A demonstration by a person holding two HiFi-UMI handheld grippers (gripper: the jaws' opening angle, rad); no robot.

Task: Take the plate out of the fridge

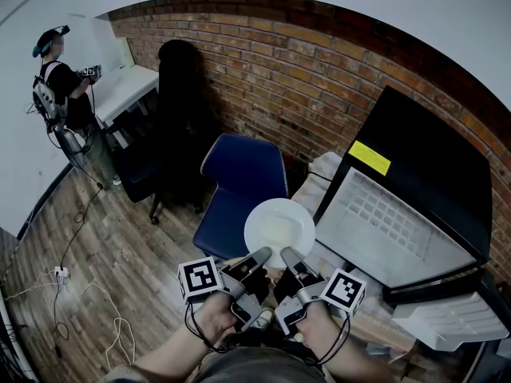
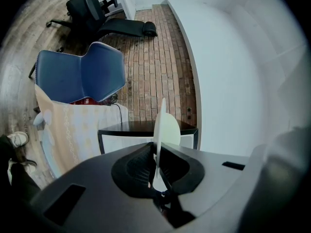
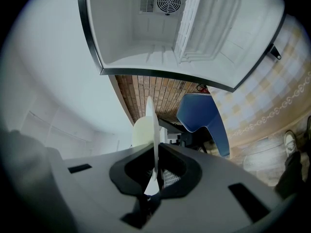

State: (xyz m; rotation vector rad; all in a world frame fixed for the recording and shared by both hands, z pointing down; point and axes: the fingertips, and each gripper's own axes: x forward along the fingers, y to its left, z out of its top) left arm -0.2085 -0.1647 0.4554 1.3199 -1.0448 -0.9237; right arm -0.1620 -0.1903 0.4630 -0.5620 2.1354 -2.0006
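A white plate [image 1: 279, 228] hangs in the air in front of me, out of the fridge, held by its near rim with both grippers. My left gripper [image 1: 261, 257] is shut on the rim's left part and my right gripper [image 1: 289, 257] is shut on the rim just beside it. In the left gripper view the plate [image 2: 161, 127] stands edge-on between the pads of that gripper [image 2: 156, 153]. The right gripper view shows the plate [image 3: 150, 127] edge-on too, clamped in that gripper [image 3: 155, 154]. The black fridge [image 1: 435, 166] stands at the right with its white inside [image 3: 146, 28] open.
A blue chair [image 1: 239, 186] stands just beyond the plate against the brick wall [image 1: 319, 70]. The open fridge door [image 3: 233, 28] carries white shelves. A person [image 1: 60, 86] stands at a white desk far left. Cables [image 1: 88, 294] lie on the wood floor.
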